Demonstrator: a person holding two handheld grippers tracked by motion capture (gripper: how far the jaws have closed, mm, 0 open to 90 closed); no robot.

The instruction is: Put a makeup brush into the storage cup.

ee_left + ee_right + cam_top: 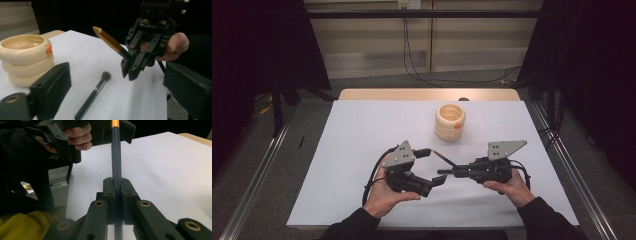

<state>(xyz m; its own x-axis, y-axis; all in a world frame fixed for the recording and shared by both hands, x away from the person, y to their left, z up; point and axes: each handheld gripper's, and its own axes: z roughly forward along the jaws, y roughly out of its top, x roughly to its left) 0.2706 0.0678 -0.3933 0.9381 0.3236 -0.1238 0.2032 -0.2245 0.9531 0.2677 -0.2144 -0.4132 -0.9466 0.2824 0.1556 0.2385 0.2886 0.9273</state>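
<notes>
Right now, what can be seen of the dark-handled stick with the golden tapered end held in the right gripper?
The dark-handled stick with the golden tapered end looks like a slim brush handle: dark navy shaft, an orange-gold section, then a pale pointed tip. The right gripper is shut on its dark part, holding it off the white table sheet, tip slanting upward. Its clamped end is hidden. A separate black makeup brush lies below, untouched.

So on my table I count two brushes, one (110, 41) clamped in my right gripper (130, 72) and one (93, 96) lying flat, plus one cream ringed cup (25, 60).
</notes>
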